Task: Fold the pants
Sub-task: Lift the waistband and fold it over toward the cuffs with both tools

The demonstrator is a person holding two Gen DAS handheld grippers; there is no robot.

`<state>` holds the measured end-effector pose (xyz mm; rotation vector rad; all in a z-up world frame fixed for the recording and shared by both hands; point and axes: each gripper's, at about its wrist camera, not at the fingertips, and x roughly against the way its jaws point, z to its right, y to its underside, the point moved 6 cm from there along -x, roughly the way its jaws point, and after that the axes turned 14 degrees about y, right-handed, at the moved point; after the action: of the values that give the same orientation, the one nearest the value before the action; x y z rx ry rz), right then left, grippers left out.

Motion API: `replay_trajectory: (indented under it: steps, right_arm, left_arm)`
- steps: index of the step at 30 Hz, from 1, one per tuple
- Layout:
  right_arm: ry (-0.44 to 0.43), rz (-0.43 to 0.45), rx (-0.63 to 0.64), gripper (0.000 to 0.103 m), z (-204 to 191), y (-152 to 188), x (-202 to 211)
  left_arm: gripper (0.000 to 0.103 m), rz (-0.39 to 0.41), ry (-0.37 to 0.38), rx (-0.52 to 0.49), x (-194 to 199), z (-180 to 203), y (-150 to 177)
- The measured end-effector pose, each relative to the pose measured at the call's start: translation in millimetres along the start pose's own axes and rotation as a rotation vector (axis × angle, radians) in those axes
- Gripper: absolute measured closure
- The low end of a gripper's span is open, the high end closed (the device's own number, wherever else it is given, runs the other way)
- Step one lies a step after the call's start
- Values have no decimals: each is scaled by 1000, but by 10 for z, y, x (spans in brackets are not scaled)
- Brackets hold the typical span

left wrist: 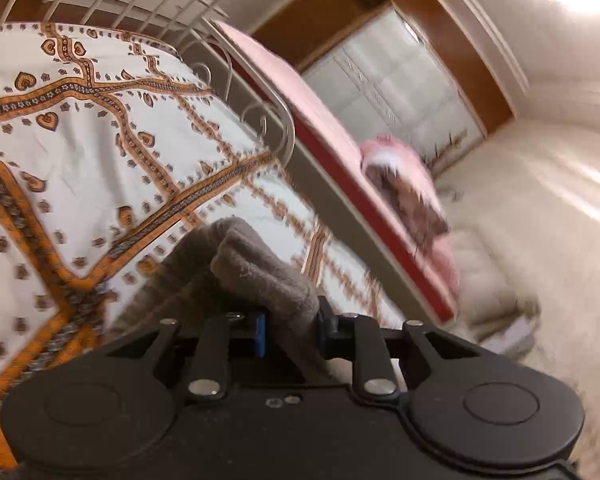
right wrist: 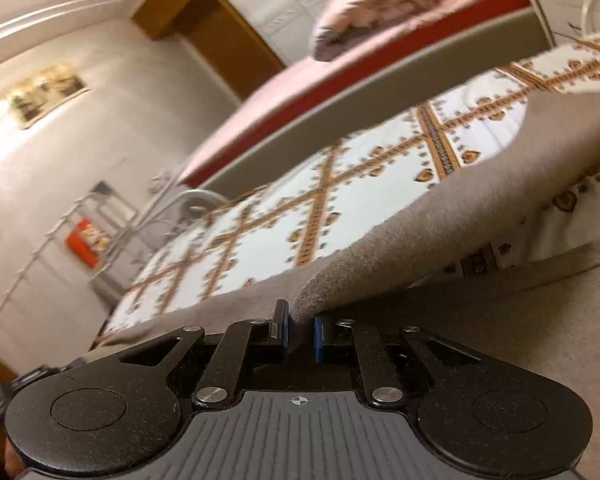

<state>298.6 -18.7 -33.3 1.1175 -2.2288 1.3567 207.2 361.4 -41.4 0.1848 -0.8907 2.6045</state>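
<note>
The grey-brown pants point(left wrist: 256, 272) bunch up between the blue pads of my left gripper point(left wrist: 292, 326), which is shut on a thick fold of the cloth, lifted off the bed. In the right wrist view the same pants point(right wrist: 460, 208) stretch from my right gripper point(right wrist: 301, 332) up and to the right across the bed. That gripper is shut on an edge of the fabric, with the cloth pinched between its blue pads. The rest of the pants lies hidden behind both grippers.
The bed carries a white sheet with orange heart and band patterns point(left wrist: 92, 140). A white metal bed frame point(left wrist: 260, 116) curves at its end. Beyond stands a second bed with a pink cover point(right wrist: 340, 76) and a pillow point(left wrist: 404, 184). Cream carpet point(left wrist: 540, 240) covers the floor.
</note>
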Motion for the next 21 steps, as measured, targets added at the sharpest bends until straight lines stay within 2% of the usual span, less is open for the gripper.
replay_trajectory:
  steps: [2,4,5,6,8,10,14,16,17,19,21]
  right_arm:
    - [12,-29,48,91,48,236,63]
    - [65,-132,90,91,133,560,-141]
    - [102,-194,96,91,215,727,-279]
    - [104,-198,79,92,259,805,-344]
    - [82,-168,36,91,287,803,-300]
    - [89,-151,55,91,236,790,-251]
    - [55,-108,59,91,143,670,-48]
    - [41,-87,69,91,88,632,64]
    - [38,-90,72,91,76,661,75]
    - [63,-130,104,91,4,714,-84]
    - [107,-186,117,92,93,909,-258]
  left_arm:
    - [90,-69,-69,-28,15,-131,164]
    - [90,-164,-185,-68,-40,-346,415]
    - [90,-160,-183,-77,-47,-397,488]
    - [90,-147,-171,-77,-28,-397,491]
    - [90,-144,-172,-63,-18,-364,451]
    - [90,-158,-196,-95,-34,-312,464]
    - [90,-89,-152,-117,111,-154,408]
    - [90,-72,-160,-158,141,-121,386]
    - [90,-74,-170,-182,135,-116,384]
    - [90,-151,-246,-187,25,-243,455]
    - [89,-151,-242,-182,-17,-296,474]
